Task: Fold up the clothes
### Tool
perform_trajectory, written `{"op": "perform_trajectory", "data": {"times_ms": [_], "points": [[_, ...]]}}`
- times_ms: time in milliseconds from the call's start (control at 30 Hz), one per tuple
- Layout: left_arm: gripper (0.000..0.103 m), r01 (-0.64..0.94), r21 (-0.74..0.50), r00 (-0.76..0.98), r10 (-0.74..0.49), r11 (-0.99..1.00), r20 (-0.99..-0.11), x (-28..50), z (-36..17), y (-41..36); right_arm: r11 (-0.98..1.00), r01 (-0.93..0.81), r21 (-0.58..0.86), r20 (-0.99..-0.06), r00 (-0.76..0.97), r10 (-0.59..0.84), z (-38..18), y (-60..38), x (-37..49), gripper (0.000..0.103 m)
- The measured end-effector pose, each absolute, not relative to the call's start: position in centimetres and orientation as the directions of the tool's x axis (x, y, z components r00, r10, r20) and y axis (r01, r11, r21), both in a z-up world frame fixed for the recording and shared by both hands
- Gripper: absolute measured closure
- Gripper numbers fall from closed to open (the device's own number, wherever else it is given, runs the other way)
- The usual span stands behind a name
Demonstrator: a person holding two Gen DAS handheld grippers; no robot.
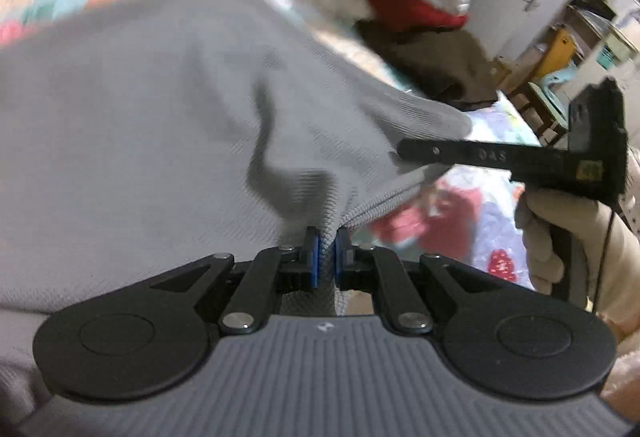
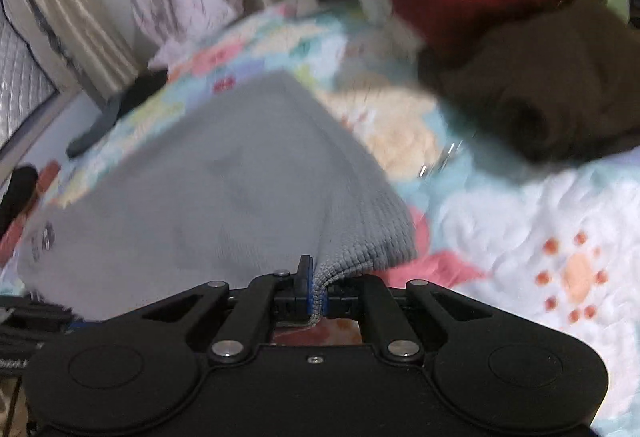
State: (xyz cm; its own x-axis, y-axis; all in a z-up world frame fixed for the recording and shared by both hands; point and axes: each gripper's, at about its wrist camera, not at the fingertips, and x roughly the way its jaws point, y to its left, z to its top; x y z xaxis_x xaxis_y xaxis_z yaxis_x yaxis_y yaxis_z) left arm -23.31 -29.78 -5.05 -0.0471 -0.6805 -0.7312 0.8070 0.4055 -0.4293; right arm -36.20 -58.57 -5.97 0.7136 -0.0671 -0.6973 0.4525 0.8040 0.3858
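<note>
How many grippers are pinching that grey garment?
2: the left gripper clamps its ribbed hem, and the right gripper clamps the same grey garment's hem further along.

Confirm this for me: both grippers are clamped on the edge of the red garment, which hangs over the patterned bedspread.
Wrong on the colour. The garment that both grippers hold is grey, not red. The left wrist view shows the left gripper shut on its edge, the right wrist view shows the right gripper shut on its ribbed hem. The patterned bedspread lies below it.
</note>
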Motion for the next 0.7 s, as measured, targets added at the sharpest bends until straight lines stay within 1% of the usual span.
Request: {"op": "perform_trajectory", "data": {"times_ms": [33, 67, 100, 133, 167, 200, 233, 300, 333, 367, 400, 500, 600, 700], "points": [[0.092, 0.802, -0.431, -0.04, -0.682, 0.414, -0.73, -23.0, -4.8, -29.3, 0.809, 0.448, 0.381, -0.708, 0.704, -0.056, -6.0, -58.5, -35.9, 0.093], [0.086, 0.8, -0.43, -0.03, -0.687, 0.419, -0.726, -22.8, -4.3, -28.7, 0.814, 0.442, 0.377, -0.713, 0.7, -0.049, -5.8, -58.4, -35.7, 0.091], [0.084, 0.8, -0.423, -0.011, -0.694, 0.426, -0.719, -22.5, -3.5, -27.9, 0.814, 0.441, 0.378, -0.721, 0.691, -0.04, -5.4, -58.5, -35.9, 0.09], [0.079, 0.8, -0.41, 0.021, -0.703, 0.439, -0.711, -22.1, -2.5, -26.8, 0.806, 0.45, 0.384, -0.743, 0.669, -0.02, -4.9, -58.8, -36.0, 0.089], [0.07, 0.798, -0.395, 0.061, -0.713, 0.456, -0.699, -21.5, -1.3, -25.3, 0.796, 0.463, 0.391, -0.763, 0.647, -0.002, -4.4, -59.2, -36.1, 0.089], [0.066, 0.793, -0.382, 0.101, -0.722, 0.474, -0.684, -20.8, -0.1, -23.7, 0.781, 0.481, 0.397, -0.775, 0.632, 0.005, -3.9, -59.5, -36.3, 0.088], [0.059, 0.784, -0.372, 0.145, -0.73, 0.496, -0.668, -20.0, 1.1, -22.0, 0.779, 0.488, 0.394, -0.773, 0.634, -0.006, -2.9, -59.5, -36.6, 0.087], [0.057, 0.756, -0.343, 0.232, -0.719, 0.557, -0.656, -18.4, 3.0, -18.7, 0.78, 0.496, 0.381, -0.766, 0.642, -0.033, -0.9, -59.4, -37.0, 0.082], [0.056, 0.735, -0.319, 0.286, -0.7, 0.598, -0.654, -17.4, 3.8, -17.0, 0.804, 0.481, 0.35, -0.756, 0.652, -0.061, 0.3, -58.8, -36.8, 0.077], [0.055, 0.71, -0.292, 0.343, -0.676, 0.641, -0.652, -16.2, 4.6, -15.2, 0.825, 0.463, 0.323, -0.743, 0.664, -0.081, 1.5, -58.3, -36.5, 0.069], [0.054, 0.687, -0.271, 0.387, -0.656, 0.674, -0.649, -15.2, 5.1, -13.7, 0.845, 0.433, 0.315, -0.73, 0.679, -0.076, 2.2, -57.7, -35.8, 0.066], [0.052, 0.576, -0.209, 0.519, -0.551, 0.79, -0.653, -11.5, 6.0, -9.6, 0.889, 0.31, 0.337, -0.676, 0.737, -0.001, 4.0, -55.8, -32.4, 0.066], [0.052, 0.487, -0.15, 0.607, -0.457, 0.861, -0.65, -8.5, 6.4, -6.6, 0.936, 0.163, 0.313, -0.637, 0.766, 0.08, 5.5, -52.8, -27.6, 0.066], [0.048, 0.465, -0.066, 0.65, -0.39, 0.883, -0.652, -5.0, 5.8, -5.8, 0.955, -0.017, 0.296, -0.6, 0.774, 0.2, 6.9, -50.1, -22.0, 0.066]]}}
